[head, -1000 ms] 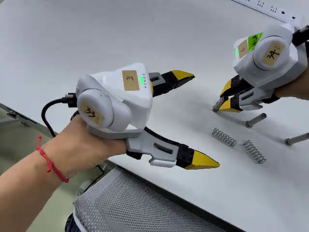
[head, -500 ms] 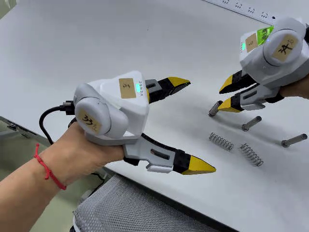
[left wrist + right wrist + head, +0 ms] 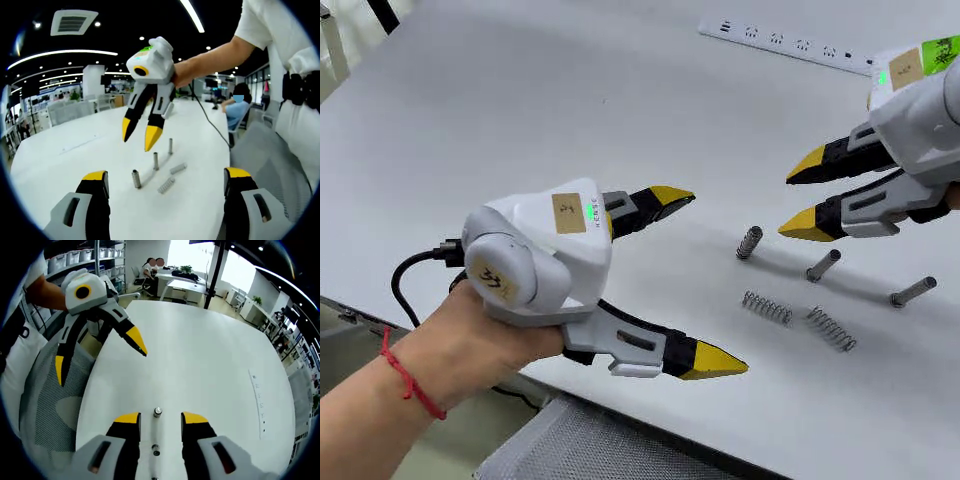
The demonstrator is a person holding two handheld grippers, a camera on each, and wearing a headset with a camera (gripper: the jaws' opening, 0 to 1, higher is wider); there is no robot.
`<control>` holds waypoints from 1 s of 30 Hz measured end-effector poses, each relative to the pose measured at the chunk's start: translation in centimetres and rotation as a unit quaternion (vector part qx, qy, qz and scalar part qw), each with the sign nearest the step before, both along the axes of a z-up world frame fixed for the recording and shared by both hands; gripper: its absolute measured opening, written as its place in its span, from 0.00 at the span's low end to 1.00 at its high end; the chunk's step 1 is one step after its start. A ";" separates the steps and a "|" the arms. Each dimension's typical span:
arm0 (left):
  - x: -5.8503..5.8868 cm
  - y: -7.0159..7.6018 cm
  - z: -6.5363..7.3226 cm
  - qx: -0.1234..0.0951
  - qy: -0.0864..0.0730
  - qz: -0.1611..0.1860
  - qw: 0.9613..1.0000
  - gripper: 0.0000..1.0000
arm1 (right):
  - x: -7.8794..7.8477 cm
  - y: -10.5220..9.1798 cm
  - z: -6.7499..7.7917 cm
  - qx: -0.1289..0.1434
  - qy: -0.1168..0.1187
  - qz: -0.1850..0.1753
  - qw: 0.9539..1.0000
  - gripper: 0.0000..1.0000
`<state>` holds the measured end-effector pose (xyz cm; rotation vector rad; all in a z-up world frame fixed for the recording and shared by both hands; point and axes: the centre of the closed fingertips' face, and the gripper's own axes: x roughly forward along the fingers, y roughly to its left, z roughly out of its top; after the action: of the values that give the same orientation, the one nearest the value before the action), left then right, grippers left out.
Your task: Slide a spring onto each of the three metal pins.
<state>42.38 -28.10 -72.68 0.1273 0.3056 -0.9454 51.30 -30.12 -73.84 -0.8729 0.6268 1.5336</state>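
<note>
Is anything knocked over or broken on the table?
Nothing looks broken. The spring-covered pin, the middle pin and the far pin all stand upright. The near spring and the far spring lie on their sides on the table, but they look unbent.

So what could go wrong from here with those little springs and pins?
The loose springs lie on their sides on the table; pinched by a gripper, they might roll or squirt away. The bare pins stand upright in a row, seemingly free, so the open right gripper above them could tip one, or the pin already wearing a spring.
</note>
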 end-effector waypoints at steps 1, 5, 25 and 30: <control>0.0 0.0 0.0 0.005 0.000 -0.003 1.000 0.97 | 0.2 -0.3 0.3 0.009 0.001 -0.007 1.000 0.34; -0.1 0.0 -0.1 0.018 0.001 -0.009 1.000 0.95 | 0.1 -1.4 1.5 0.035 0.002 -0.030 0.999 0.37; -0.5 -1.0 -1.6 0.102 0.018 -0.073 0.992 0.82 | -2.4 -10.4 4.8 0.168 0.034 -0.155 0.973 0.61; -0.2 -1.4 -2.3 0.134 0.022 -0.094 0.986 0.76 | -3.5 -13.2 4.3 0.184 0.040 -0.180 0.965 0.65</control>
<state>42.17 -29.46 -74.96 0.3882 0.4672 -1.0928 47.80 -43.30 -69.51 -0.3902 0.5045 1.2992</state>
